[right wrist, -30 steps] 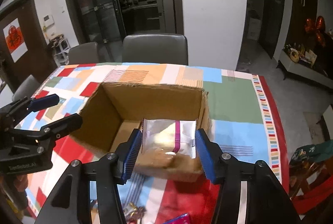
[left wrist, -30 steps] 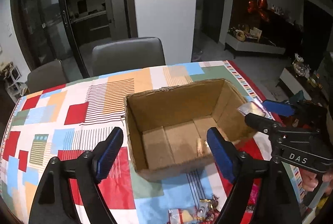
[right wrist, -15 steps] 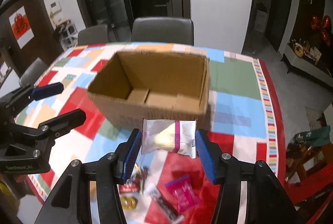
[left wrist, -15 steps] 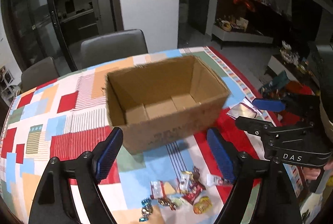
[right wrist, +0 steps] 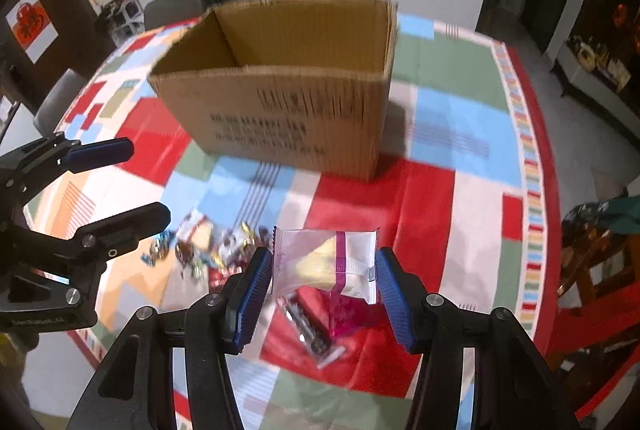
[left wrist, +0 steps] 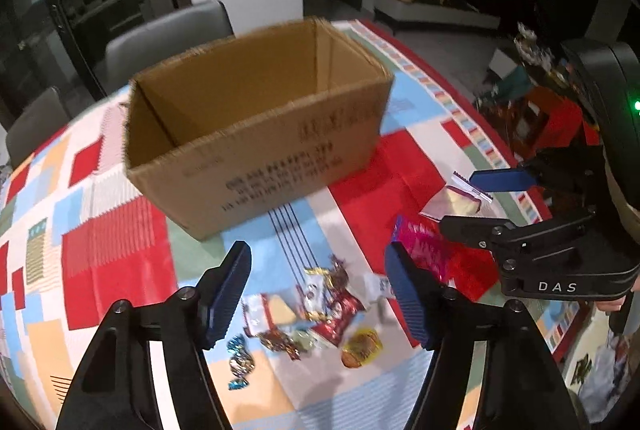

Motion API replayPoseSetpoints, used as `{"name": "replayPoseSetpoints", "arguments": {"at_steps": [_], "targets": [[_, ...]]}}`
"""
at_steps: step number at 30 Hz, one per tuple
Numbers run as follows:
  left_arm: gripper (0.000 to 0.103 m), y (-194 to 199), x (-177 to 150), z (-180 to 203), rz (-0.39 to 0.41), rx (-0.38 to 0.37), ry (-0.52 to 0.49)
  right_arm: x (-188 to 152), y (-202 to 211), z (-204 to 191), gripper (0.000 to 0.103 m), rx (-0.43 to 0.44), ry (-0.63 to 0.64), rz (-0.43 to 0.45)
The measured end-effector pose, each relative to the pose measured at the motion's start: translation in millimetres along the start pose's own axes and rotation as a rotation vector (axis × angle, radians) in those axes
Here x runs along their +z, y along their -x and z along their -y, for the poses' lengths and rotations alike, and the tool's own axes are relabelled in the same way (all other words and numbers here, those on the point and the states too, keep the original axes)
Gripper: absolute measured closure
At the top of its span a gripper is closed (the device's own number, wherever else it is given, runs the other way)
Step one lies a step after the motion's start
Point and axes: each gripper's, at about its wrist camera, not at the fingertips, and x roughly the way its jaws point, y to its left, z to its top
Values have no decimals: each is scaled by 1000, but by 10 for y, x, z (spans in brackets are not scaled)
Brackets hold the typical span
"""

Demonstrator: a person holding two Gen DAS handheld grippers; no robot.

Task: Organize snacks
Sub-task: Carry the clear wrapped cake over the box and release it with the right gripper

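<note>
Both grippers have drawn back from the cardboard box (left wrist: pixel 256 118), now at 12 o'clock. The left gripper (left wrist: pixel 318 290), jaws just narrowing yet empty, hangs over loose candies (left wrist: pixel 316 314). The right gripper (right wrist: pixel 322 284) clamps a clear snack packet (right wrist: pixel 326 262).

A table with a bright patchwork cloth (right wrist: pixel 452 118) carries an open cardboard box (right wrist: pixel 296 110). Near the front edge lies a scatter of small wrapped candies (left wrist: pixel 320 314), with a pink packet (left wrist: pixel 420 242) just beside them.
</note>
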Motion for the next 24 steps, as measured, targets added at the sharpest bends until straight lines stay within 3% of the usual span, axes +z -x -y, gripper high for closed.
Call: {"name": "replayPoseSetpoints", "arguments": {"at_steps": [7,13,15,16,24], "targets": [[39,-322,-100,79,-108,-36,-15,-164,-270,67,49,16,-5,-103],[42,-451,-142,74,-133,-23,-10,-180,-353,151,49,19,-32,-111],[43,-410,-132,61,-116,-18,-14,-160,-351,157,50,12,-31,-101],[43,-384,-119,55,-105,-14,-16,-142,-327,144,55,11,-23,-86],[43,-73,89,-81,4,3,12,204,35,58,55,30,-9,52]]}}
